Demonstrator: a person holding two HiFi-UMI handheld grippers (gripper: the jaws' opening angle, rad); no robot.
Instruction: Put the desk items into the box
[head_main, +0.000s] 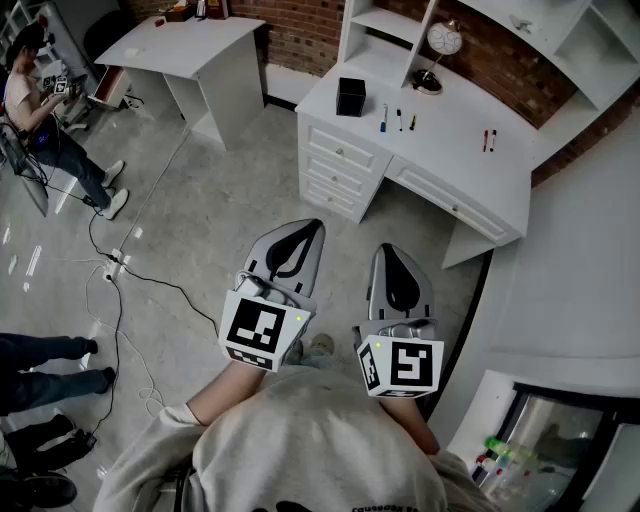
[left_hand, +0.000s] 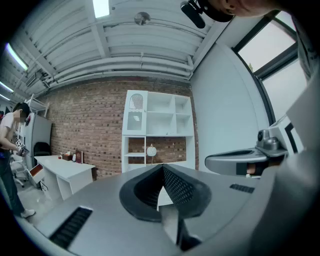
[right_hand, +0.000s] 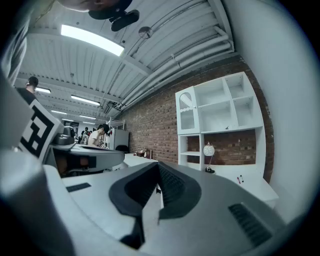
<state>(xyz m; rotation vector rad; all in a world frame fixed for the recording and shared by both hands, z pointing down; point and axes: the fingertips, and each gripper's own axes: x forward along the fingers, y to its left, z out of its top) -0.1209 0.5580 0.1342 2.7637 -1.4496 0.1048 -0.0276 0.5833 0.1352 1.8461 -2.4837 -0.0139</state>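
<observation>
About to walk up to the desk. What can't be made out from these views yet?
- Inside of the black box: head view, too far, its own walls hide it.
- The pens on the desk: head view, too small to tell their kind.
- The desk top: left gripper view, mostly behind the jaws of the left gripper.

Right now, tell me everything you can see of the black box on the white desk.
The black box is small, roughly cube-shaped, dark and matte; its material and whether its top is open cannot be told from here. It stands upright on the white desk, near the desk's left end in the head view, below the shelves. A few pens lie apart from it to its right. Nothing but the desktop touches it.
</observation>
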